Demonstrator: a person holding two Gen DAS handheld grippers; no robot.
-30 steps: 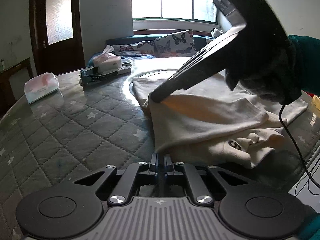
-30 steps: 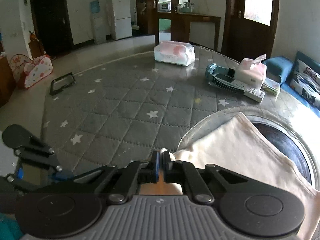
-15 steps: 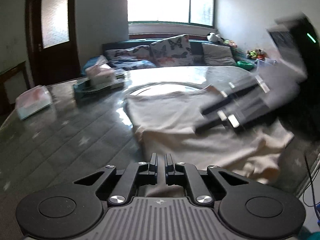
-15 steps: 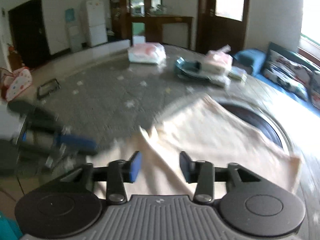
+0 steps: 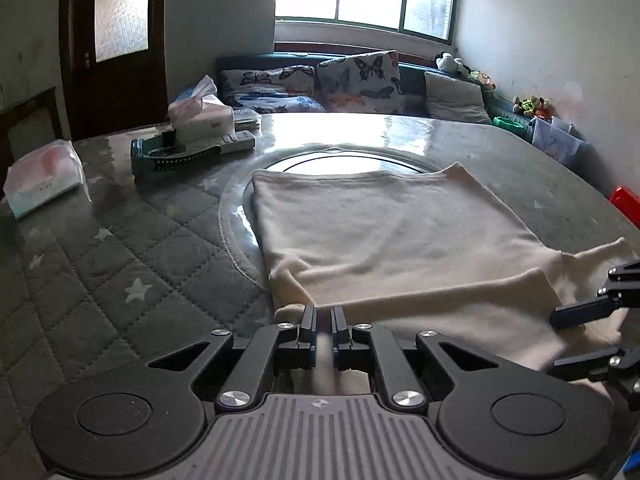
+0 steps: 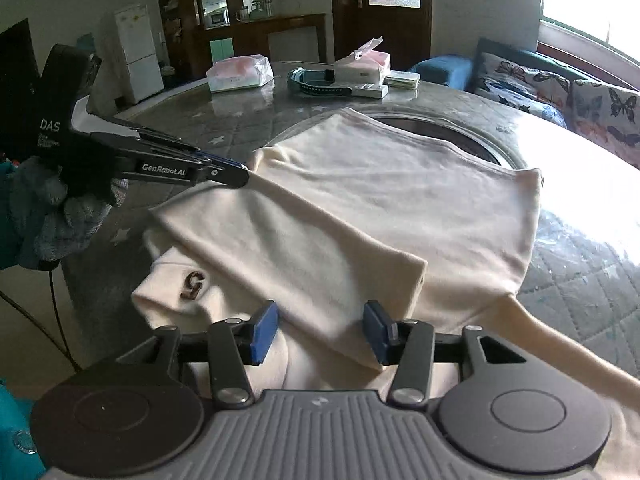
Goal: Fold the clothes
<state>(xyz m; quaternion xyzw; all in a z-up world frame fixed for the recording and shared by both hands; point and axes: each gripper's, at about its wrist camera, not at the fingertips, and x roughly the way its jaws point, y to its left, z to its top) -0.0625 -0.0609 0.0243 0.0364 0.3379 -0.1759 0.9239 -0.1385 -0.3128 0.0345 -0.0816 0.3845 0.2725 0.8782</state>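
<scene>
Cream cloth covers the middle of the table [image 5: 100,264]: we see the garment [image 5: 384,240] spread across the round glass inset [image 5: 236,236], partly doubled over, with a flap laid across its near half and a small letter patch [image 6: 191,285] showing at the near left corner in the right wrist view

Our left gripper [image 5: 323,322] sits at the garment's near left edge with its jaws nearly closed on the hem; in the right wrist view its tip [image 6: 236,176] meets the cloth at a taut ridge, so we judge it is pinching the fabric. Our right gripper [image 6: 318,330] hovers over the near edge with its blue pads [image 6: 264,332] wide apart and nothing between them, the folded flap lying just beyond and partly under them

The relation that matters: the garment's long axis runs left to right between our 2 grippers, the fold edge slanting from the left gripper's pinch toward the right one. The loose strip [image 6: 560,336] trailing to the near right lies closest to the right gripper, so that hand is better placed for it

A tissue box [image 5: 200,114], a wipes pack [image 5: 44,178] and a teal tray [image 5: 176,154] sit at the far left, well apart from the cloth
</scene>
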